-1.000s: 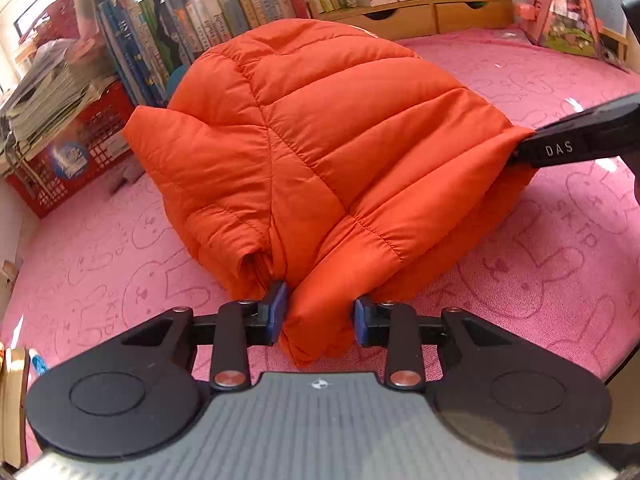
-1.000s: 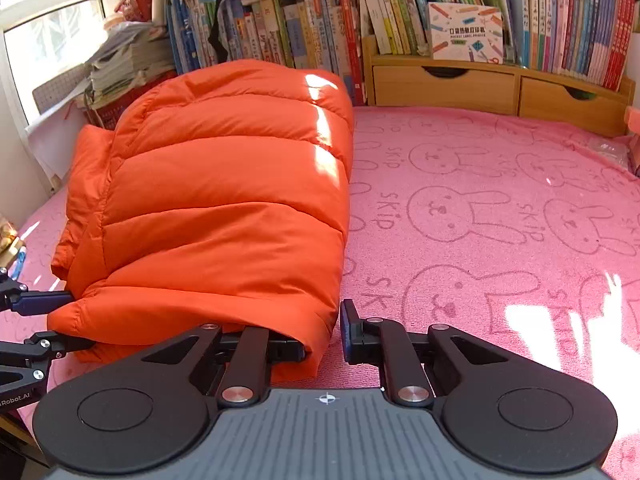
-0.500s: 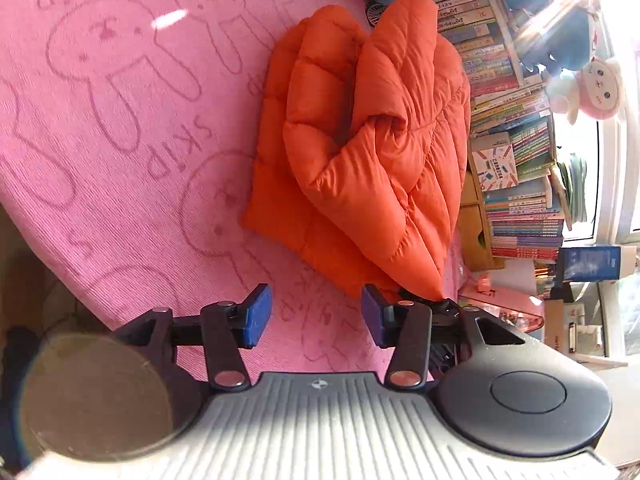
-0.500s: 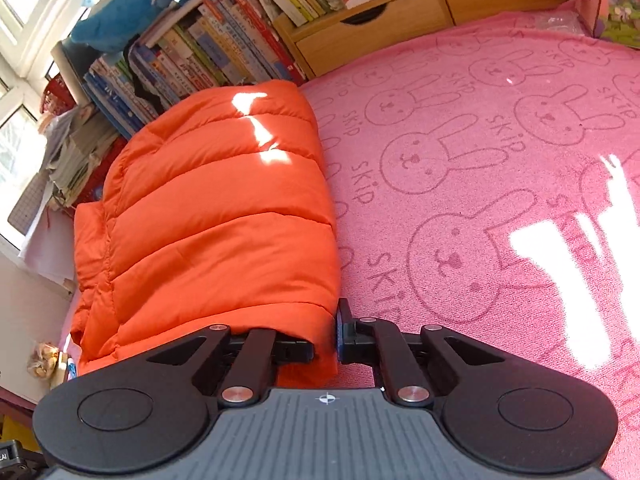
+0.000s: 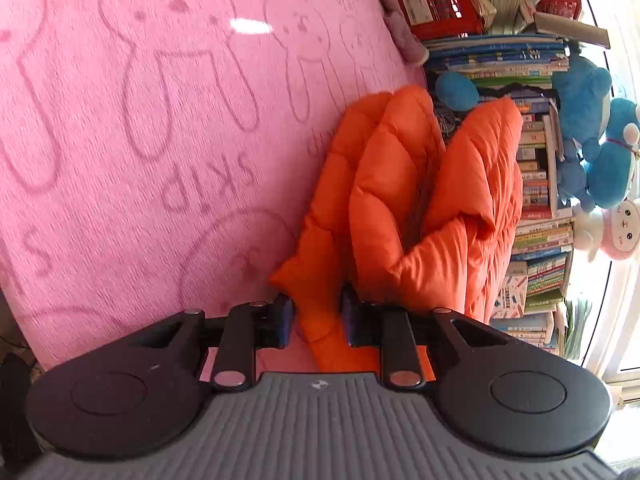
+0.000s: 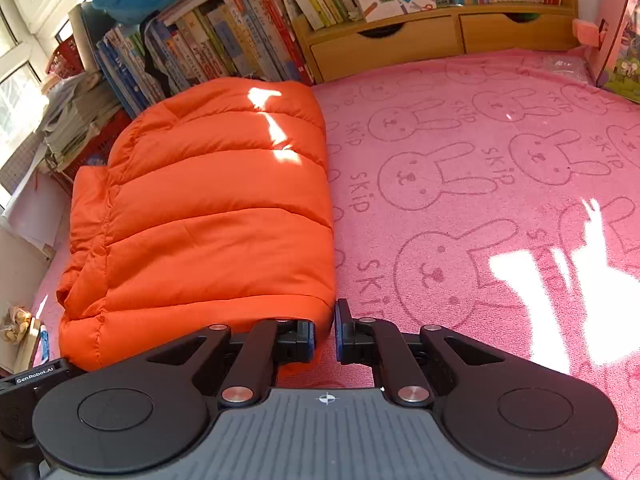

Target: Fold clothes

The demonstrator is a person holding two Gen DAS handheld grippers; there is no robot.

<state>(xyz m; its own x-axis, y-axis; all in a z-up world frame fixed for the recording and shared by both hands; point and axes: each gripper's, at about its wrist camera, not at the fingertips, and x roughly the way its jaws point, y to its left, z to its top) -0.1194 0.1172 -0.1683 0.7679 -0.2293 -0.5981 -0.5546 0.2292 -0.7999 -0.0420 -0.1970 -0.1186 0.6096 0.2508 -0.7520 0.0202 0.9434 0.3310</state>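
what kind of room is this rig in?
Probably a child's bedroom or playroom at home: a pink bunny-print cover under the orange puffer jacket, packed rows of children's books, and blue plush toys by the window.

Jacket on the mat, in front of the books

My folded jacket (image 6: 216,216) lies on the mat (image 6: 480,184), its far end against the row of books (image 6: 224,48). My right gripper (image 6: 324,330) sits at its near right corner, my left gripper (image 5: 316,316) around its near edge.
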